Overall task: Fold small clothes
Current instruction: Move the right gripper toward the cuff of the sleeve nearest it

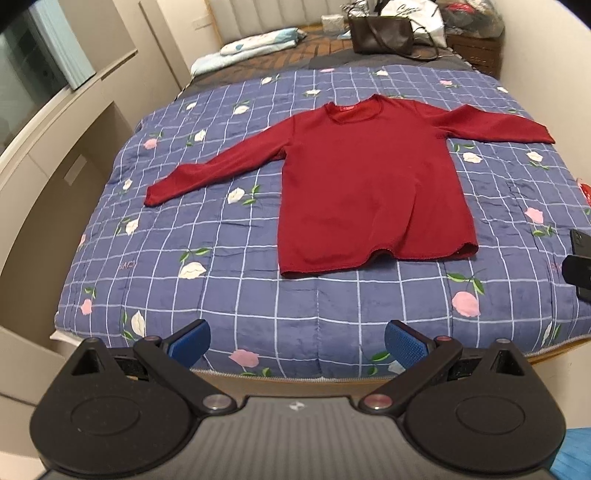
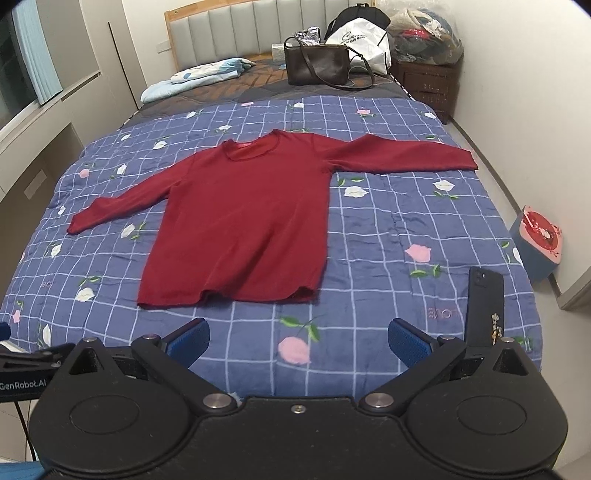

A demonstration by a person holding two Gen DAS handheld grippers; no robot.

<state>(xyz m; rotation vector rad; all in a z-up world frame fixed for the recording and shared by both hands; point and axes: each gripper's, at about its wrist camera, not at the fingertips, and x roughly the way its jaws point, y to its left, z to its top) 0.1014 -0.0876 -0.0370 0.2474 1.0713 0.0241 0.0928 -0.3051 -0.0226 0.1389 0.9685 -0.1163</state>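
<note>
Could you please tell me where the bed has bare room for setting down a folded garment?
Free: quilt between the red long-sleeved top's hem and foot edge, left of the black phone. Crowded: headboard end, with brown leather handbag and white bag.

Both wrist cameras sit behind their own fingers at the foot of the bed, well back, facing the headboard. The left view stands further left. Both share the red long-sleeved top ahead.
</note>
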